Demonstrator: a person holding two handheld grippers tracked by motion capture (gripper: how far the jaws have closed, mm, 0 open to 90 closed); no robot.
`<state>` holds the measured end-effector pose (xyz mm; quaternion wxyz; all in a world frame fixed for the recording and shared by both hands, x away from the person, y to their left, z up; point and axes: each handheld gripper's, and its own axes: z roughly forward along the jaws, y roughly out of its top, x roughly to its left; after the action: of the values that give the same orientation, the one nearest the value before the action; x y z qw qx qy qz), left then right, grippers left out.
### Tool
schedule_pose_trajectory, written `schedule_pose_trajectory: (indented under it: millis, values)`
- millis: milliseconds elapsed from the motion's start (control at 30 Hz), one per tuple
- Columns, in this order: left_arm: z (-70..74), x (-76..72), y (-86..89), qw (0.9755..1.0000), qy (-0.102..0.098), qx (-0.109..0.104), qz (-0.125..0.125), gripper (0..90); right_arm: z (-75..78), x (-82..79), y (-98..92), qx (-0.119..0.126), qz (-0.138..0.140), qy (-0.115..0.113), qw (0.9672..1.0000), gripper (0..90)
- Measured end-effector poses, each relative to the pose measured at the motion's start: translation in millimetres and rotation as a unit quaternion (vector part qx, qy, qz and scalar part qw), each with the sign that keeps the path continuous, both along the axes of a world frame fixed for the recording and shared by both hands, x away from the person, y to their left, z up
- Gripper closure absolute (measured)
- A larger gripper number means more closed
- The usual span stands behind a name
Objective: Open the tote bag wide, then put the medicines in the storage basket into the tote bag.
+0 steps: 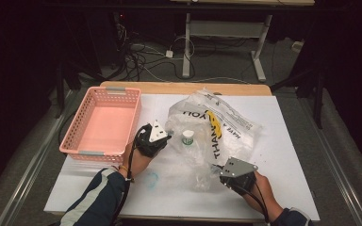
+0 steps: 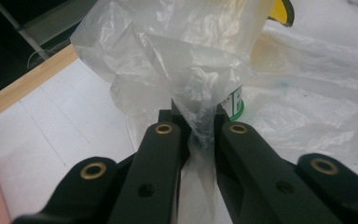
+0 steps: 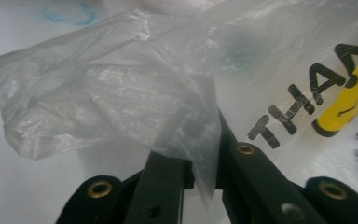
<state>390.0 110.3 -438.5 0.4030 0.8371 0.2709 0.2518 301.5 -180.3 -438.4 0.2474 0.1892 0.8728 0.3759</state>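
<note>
A clear plastic bag (image 1: pixel 219 125) with black "THANK YOU" print and a yellow mark lies crumpled on the white table (image 1: pixel 283 155). Inside it stands a small white bottle with a green label (image 1: pixel 187 138). My left gripper (image 1: pixel 166 137) is at the bag's left edge, shut on a bunched fold of the bag (image 2: pixel 198 116), with the bottle (image 2: pixel 235 103) just behind. My right gripper (image 1: pixel 220 168) is at the bag's near edge, its jaws closed on a loose flap of the bag (image 3: pixel 186 126).
A pink plastic basket (image 1: pixel 102 123) sits empty at the table's left. A faint blue scribble (image 1: pixel 152 179) marks the table between my hands. Beyond the far wooden edge (image 1: pixel 184 87) are cables and desk legs on a dark floor.
</note>
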Motion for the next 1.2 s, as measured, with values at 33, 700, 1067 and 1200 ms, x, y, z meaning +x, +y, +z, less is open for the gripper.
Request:
schedule_pose_trajectory:
  millis: [33,700,1067,1200]
  values:
    - [0.4,-0.2,0.4,1.0000,-0.001,-0.001,0.000,86.7,1.5,0.6,-1.0,0.002,-0.001,-0.002,1.0000,89.3]
    - [8.8,-3.1,5.5,0.9996,-0.015,-0.020,-0.012,86.7,17.5,9.0,-12.9,0.036,-0.029,-0.036,0.9983,89.9]
    - [24.3,-14.4,10.6,0.9987,-0.039,-0.030,-0.013,86.7,31.9,3.5,-13.1,0.057,-0.024,-0.057,0.9965,90.0]
    - [34.4,-8.0,8.2,0.9978,-0.053,-0.039,-0.009,86.7,41.4,8.6,-15.1,0.068,-0.027,-0.073,0.9946,90.0]
